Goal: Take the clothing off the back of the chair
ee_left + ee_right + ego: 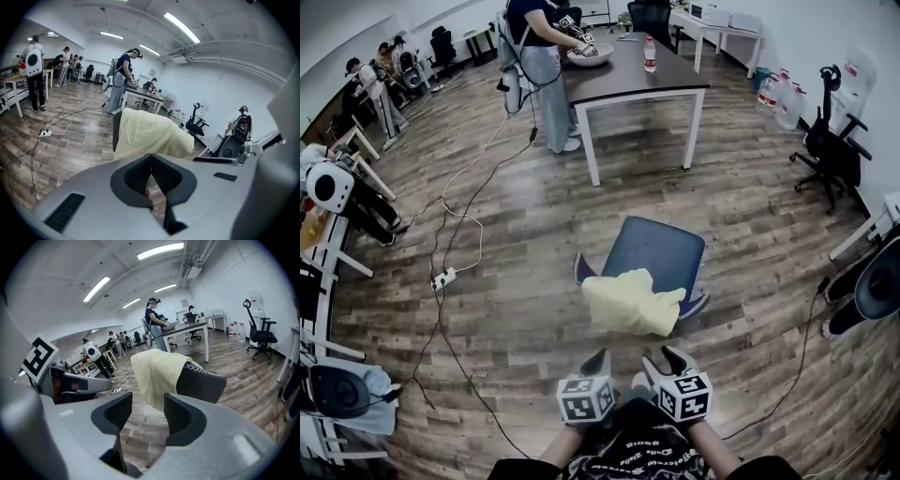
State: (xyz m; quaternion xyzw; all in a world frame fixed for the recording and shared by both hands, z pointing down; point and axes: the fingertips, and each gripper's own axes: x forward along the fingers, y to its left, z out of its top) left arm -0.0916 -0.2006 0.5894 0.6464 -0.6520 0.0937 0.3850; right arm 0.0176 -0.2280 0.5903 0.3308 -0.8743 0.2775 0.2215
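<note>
The yellow cloth (633,302) hangs over the back of the blue chair (656,248). It is folded over the top edge, and the side I can see hangs down toward the person holding the claws. The cloth runs from side to side along the top of the chair back. One end of the chair back, on the person's right, is bare.

The cloth is straight ahead of both claws and a bit lower. There is still a gap of bare wood floor between them. The left gripper (598,361) has its jaws pressed together with nothing in them. The right gripper (664,358) has its jaws spread apart, and they hold nothing too. Both are about as near to the cloth. I think the right one is more ready to pinch it, because it is already spread and the cloth's hanging edge is right in front of it.

Nothing stands in the way. A white power strip (443,278) and its cables lie on the floor off to the left. Farther back is a dark table (666,84) with a water bottle (651,54) on it, and a person (539,56) works there. A black office chair (834,150) stands far off to the right.
</note>
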